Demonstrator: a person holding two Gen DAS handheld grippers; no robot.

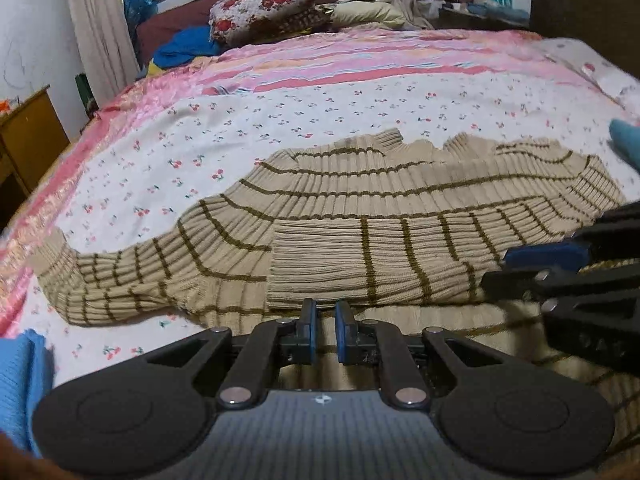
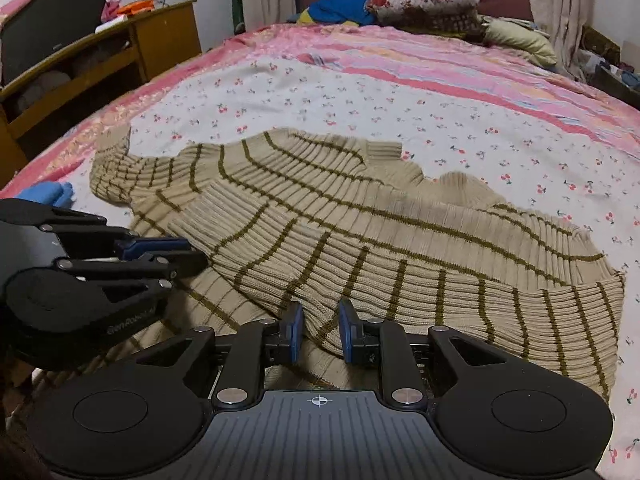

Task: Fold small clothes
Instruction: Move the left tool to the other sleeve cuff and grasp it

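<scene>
A beige ribbed sweater with olive stripes [image 1: 400, 208] lies spread on the bed, one sleeve folded across its front and the other sleeve [image 1: 100, 280] stretched out to the left. It also shows in the right wrist view [image 2: 380, 248]. My left gripper [image 1: 326, 320] hovers at the sweater's near hem, jaws a small gap apart, nothing between them. My right gripper [image 2: 320, 326] is at the near hem too, jaws a little apart with sweater fabric lying between and below them. Each gripper shows in the other's view, the right one [image 1: 560, 264] and the left one [image 2: 160, 252].
The bed has a white cherry-print sheet [image 1: 280, 128] and a pink striped quilt [image 1: 360, 64]. Pillows and a blue cloth [image 1: 184, 48] lie at the far end. A blue garment [image 1: 20, 380] lies near left. A wooden cabinet [image 2: 80, 60] stands left of the bed.
</scene>
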